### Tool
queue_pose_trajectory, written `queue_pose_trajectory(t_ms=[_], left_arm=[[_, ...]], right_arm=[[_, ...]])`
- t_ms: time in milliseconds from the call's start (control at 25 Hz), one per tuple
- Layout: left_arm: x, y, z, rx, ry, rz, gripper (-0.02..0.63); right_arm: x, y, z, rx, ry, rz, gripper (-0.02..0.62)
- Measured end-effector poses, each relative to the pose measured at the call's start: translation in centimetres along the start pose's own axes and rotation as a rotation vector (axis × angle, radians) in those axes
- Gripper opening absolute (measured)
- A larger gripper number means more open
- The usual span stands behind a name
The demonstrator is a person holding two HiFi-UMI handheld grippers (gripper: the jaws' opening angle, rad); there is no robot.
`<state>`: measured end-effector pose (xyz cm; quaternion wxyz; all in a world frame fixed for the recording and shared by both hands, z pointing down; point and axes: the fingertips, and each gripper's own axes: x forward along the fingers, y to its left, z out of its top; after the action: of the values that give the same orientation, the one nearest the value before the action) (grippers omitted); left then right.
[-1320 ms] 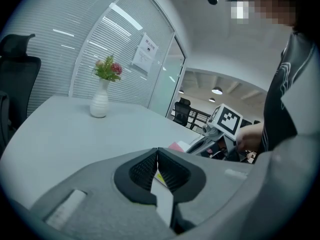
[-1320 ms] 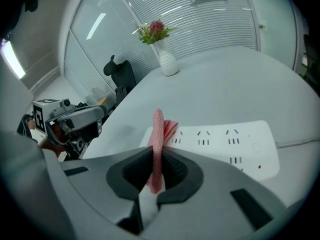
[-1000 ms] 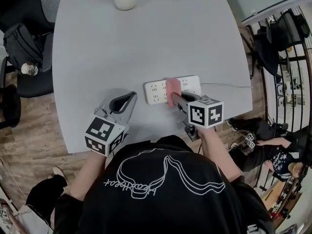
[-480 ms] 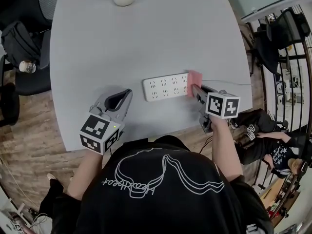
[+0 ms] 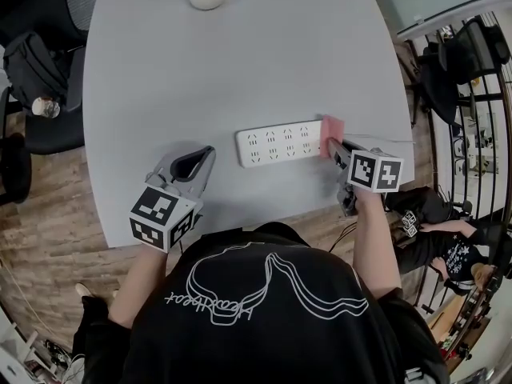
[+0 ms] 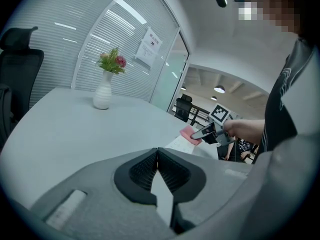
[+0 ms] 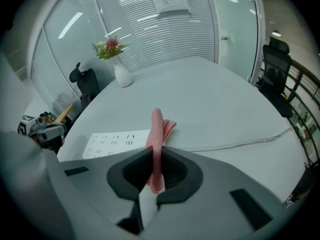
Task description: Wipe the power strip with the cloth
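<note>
Pinches the pink cloth (image 5: 330,126) in the right gripper (image 5: 334,144) at the power strip's (image 5: 280,142) right end, toward the table's (image 5: 240,54) right edge, likely to finish a stroke; holds the left gripper (image 5: 204,157) clenched, empty, by the near edge, out of the way.

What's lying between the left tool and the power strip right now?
Nothing. In the head view, only bare grey table separates the shut left tool from the near end of the power strip.
</note>
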<state>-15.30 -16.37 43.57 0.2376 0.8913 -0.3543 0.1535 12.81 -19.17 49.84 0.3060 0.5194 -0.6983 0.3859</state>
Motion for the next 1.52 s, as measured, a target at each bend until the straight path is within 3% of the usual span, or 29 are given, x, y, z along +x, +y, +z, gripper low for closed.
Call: queue_pose_trajectory(t_ms=[280, 560, 1000, 1200, 1520], left_arm=[[0.0, -0.1, 0.3, 0.0, -0.001, -0.009, 0.011], [0.2, -0.3, -0.3, -0.029, 0.007, -0.013, 0.011], [0.5, -0.4, -0.8, -0.06, 0.009, -0.008, 0.012], [0.0, -0.1, -0.5, -0.065, 0.003, 0.005, 0.011], [-0.7, 0.4, -0.7, -0.08, -0.007, 0.007, 0.011]], right_arm=[[-1.5, 2.0, 1.7, -0.002, -0.061, 0.051, 0.035], [-2.1, 8.4, 3.2, -0.099, -0.099, 0.175, 0.035], [1.2, 18.3, -0.6, -0.263, 0.013, 0.36, 0.035], [2.5, 20.1, -1.6, -0.342, 0.055, 0.356, 0.035], [3.7, 20.4, -2.3, -0.352, 0.087, 0.331, 0.035]])
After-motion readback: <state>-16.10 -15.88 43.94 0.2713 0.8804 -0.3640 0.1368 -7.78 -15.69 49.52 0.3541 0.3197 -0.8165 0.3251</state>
